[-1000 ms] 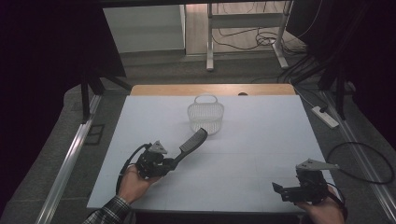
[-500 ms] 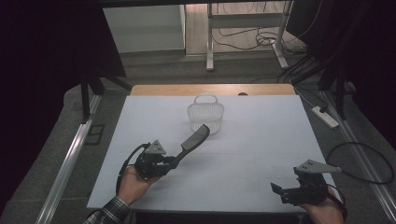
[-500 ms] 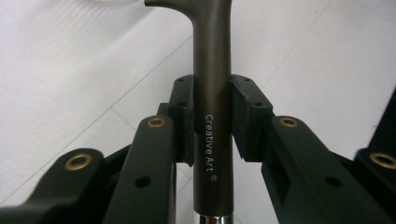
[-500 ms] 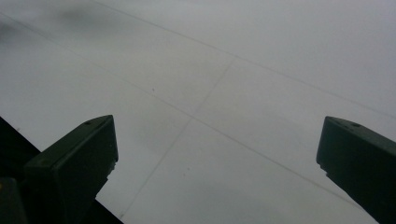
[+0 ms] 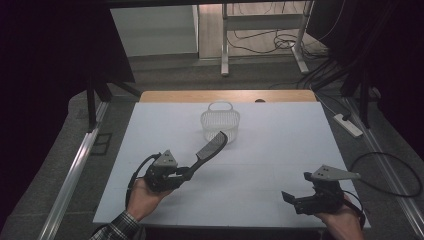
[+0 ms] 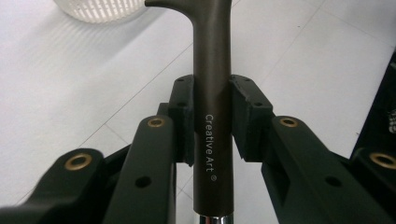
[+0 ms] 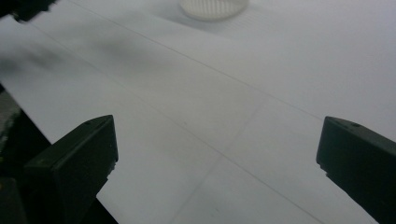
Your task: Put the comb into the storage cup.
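Note:
My left gripper point(image 5: 186, 172) is shut on the dark handle of a hairbrush point(image 5: 210, 148), at the table's front left. The brush head slants up and away toward a white basket point(image 5: 220, 122) at mid table. In the left gripper view the handle point(image 6: 213, 93), marked "Creative Art", stands clamped between both pads, with the basket's rim point(image 6: 100, 7) at the top. My right gripper point(image 5: 290, 199) rests at the front right, open, nothing between its fingers. In the right gripper view its jaws stand wide apart over the bare table, the basket point(image 7: 214, 7) far off.
The white table top point(image 5: 280, 145) ends in a wooden strip point(image 5: 227, 95) at the far edge. A power strip point(image 5: 348, 125) lies on the floor to the right, with a cable loop point(image 5: 395, 167) near it. Metal rails point(image 5: 75, 170) run along the left side.
The left gripper has carried the hairbrush slightly toward the basket. The right gripper has barely shifted.

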A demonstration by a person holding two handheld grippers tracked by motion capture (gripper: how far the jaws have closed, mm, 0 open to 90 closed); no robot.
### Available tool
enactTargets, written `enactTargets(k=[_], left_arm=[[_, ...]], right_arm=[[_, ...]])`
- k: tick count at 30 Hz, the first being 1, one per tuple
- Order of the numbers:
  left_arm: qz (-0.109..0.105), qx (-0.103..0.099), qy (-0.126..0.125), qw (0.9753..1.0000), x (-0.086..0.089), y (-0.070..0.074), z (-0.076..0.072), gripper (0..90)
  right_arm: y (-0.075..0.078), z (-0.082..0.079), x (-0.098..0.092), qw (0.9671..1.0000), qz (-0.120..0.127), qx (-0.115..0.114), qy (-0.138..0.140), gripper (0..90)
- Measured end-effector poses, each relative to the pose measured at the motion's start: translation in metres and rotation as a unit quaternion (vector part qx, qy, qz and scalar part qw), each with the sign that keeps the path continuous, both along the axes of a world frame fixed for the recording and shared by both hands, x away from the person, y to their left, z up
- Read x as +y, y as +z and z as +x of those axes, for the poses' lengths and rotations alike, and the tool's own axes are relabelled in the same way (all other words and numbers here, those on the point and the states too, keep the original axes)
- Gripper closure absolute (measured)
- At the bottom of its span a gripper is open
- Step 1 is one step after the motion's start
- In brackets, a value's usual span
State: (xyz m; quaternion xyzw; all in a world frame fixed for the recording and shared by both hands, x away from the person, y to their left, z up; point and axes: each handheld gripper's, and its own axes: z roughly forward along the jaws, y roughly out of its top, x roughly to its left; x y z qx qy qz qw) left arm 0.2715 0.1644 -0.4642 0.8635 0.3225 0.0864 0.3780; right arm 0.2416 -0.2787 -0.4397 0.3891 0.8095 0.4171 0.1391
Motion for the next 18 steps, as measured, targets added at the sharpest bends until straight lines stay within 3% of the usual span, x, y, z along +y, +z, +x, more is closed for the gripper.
enactTargets(k=[7,18], left_arm=[[-0.006,-0.012,-0.002,0.9999,-0.002,0.002,-0.002,71.6],[-0.023,-0.029,-0.009,0.9993,-0.005,0.005,-0.005,71.6]], right_arm=[[0.007,0.008,0.014,0.9992,0.025,-0.001,0.032,0.0],[0.013,0.026,0.031,0.9968,0.069,0.014,0.037,0.0]])
